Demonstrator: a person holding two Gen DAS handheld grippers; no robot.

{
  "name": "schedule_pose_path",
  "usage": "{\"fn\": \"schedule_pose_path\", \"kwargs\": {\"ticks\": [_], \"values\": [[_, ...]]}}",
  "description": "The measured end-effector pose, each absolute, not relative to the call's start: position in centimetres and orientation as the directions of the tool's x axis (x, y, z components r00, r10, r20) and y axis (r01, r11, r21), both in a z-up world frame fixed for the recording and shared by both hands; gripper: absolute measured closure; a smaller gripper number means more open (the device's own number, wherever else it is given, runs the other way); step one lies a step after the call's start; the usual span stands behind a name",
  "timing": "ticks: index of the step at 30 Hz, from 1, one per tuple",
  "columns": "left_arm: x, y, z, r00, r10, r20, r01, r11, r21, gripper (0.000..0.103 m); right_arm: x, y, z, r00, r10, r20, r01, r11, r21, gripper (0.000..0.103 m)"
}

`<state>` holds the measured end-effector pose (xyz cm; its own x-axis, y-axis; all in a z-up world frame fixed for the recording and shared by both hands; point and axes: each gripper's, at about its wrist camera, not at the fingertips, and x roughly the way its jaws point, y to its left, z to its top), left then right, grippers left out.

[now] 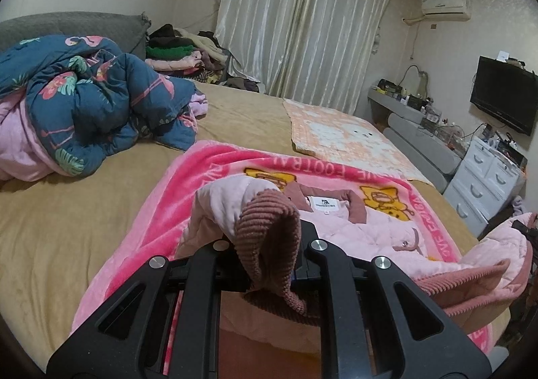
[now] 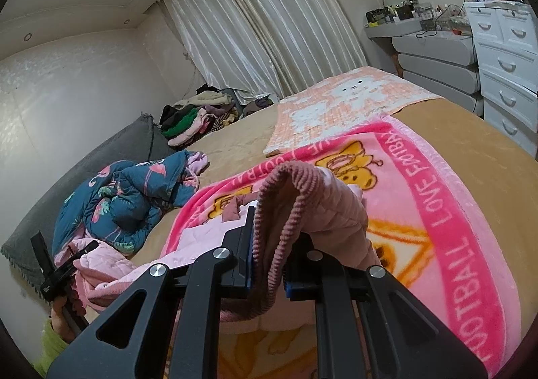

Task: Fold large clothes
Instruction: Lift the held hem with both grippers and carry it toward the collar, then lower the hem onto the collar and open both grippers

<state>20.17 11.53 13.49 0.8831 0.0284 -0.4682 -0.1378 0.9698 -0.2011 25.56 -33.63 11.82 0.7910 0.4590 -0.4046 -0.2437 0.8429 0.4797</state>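
Both claws pinching the pink quilted jacket (image 1: 353, 227) by its ribbed cuffs

Left gripper (image 1: 269, 264) is clamped tight on one corduroy cuff (image 1: 269, 238), right gripper (image 2: 269, 254) likewise on the other cuff (image 2: 285, 211). The jacket's body lies on the pink football blanket (image 2: 464, 227) (collar toward 12 o'clock), flamingo duvet (image 1: 94, 103) bunched at 10 o'clock.
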Motion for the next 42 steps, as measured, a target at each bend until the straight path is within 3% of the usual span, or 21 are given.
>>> {"fn": "schedule_pose_path", "kwargs": {"ticks": [42], "values": [[31.5, 13.2, 7.2, 0.814, 0.173, -0.554, -0.253, 0.965, -0.069, 0.094, 41.9, -31.0, 5.3, 0.710, 0.430, -0.558, -0.170, 0.873, 0.457, 0.088]]}}
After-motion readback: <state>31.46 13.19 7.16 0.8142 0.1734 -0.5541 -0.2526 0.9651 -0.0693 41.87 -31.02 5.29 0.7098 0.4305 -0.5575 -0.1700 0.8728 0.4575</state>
